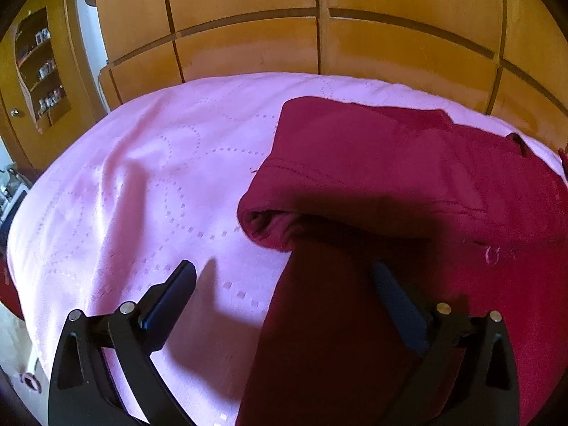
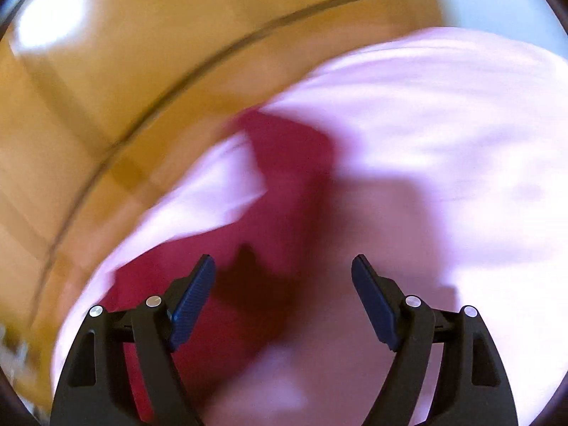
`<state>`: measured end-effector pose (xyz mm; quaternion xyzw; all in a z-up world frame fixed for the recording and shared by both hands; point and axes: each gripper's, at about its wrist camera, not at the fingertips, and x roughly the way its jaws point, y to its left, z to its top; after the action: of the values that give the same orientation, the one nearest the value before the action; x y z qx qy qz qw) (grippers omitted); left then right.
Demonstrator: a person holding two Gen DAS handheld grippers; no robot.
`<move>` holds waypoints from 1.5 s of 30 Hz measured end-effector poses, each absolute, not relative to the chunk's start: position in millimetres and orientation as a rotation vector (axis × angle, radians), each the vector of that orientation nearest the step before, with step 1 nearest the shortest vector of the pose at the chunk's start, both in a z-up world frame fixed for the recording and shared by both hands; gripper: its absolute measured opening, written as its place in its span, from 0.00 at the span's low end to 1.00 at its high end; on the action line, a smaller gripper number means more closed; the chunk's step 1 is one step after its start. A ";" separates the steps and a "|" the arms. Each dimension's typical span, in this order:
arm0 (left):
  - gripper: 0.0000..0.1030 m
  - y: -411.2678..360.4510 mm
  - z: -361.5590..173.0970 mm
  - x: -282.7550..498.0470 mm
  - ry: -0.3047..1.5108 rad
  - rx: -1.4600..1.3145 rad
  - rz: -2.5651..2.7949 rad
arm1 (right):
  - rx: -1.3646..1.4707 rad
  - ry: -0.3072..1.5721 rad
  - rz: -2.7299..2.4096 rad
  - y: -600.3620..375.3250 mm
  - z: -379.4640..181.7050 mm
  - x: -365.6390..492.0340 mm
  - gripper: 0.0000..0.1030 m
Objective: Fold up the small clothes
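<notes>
A dark red garment [image 1: 390, 163] lies folded on the pink bedspread [image 1: 142, 177], with one fold laid over the top and a long strip running toward the camera. My left gripper [image 1: 284, 273] hovers low over that strip. Its jaws stand wide apart: the left finger is above the bedspread, the right finger [image 1: 394, 291] above the red cloth, and no pad presses on anything. The right wrist view is blurred. There the same red garment [image 2: 280, 177] lies on the pink bedspread [image 2: 443, 135]. My right gripper [image 2: 284, 262] is open over its edge, nothing between its pads.
Wooden wardrobe doors [image 1: 248, 35] rise right behind the bed. A wooden cabinet with an open shelf niche [image 1: 39, 67] of small items stands at the far left. The bed's left edge [image 1: 21, 234] drops to the floor. The same wooden panels [image 2: 106, 88] fill the right view's upper left.
</notes>
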<state>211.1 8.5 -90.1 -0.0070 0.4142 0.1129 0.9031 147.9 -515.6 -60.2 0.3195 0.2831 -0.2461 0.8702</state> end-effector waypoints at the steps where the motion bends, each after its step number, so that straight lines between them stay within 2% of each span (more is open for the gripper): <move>1: 0.98 7.4 -90.9 206.9 0.857 -0.008 0.237 | 0.709 0.591 -0.591 -530.9 -65.8 135.0 0.80; 3: 0.98 5.8 -90.8 202.3 0.850 0.000 0.237 | 0.840 0.495 -0.532 -557.3 -75.9 105.7 0.80; 7: 0.98 4.7 -91.6 197.6 0.824 0.007 0.237 | 0.633 0.587 -0.559 -552.2 -64.1 102.8 0.81; 10: 0.98 2.3 -93.8 201.0 0.841 0.021 0.240 | 0.540 0.588 -0.504 -535.7 -53.0 114.4 0.81; 20: 0.98 6.1 -98.9 201.1 0.837 -0.017 0.216 | 0.216 0.650 -0.371 -485.6 -18.8 234.8 0.81; 23: 0.98 5.3 -101.6 202.0 0.830 -0.015 0.214 | 0.133 0.694 -0.356 -476.5 -23.0 269.6 0.69; 28: 0.98 7.0 -104.7 203.5 0.825 -0.026 0.203 | 0.106 0.740 -0.390 -484.3 -29.3 317.2 0.68; 30: 0.98 5.3 -105.8 204.1 0.820 -0.014 0.210 | 0.094 0.770 -0.409 -489.5 -35.7 334.3 0.64; 32: 0.98 4.3 -106.6 204.0 0.817 -0.010 0.212 | 0.096 0.793 -0.422 -493.8 -42.0 348.8 0.64; 40: 0.97 3.4 -106.9 203.1 0.807 -0.003 0.217 | 0.164 0.845 -0.472 -518.0 -59.2 366.4 0.61; 43: 0.97 2.2 -106.5 202.2 0.805 -0.001 0.219 | 0.167 0.843 -0.491 -520.4 -60.3 366.0 0.47; 45: 0.97 2.1 -106.3 202.1 0.805 -0.001 0.219 | 0.184 0.838 -0.512 -524.3 -59.4 363.6 0.32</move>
<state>202.1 2.1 -106.3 -0.0004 0.3909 0.1064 0.9142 363.6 -524.3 -59.4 0.0884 0.4016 -0.2455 0.8779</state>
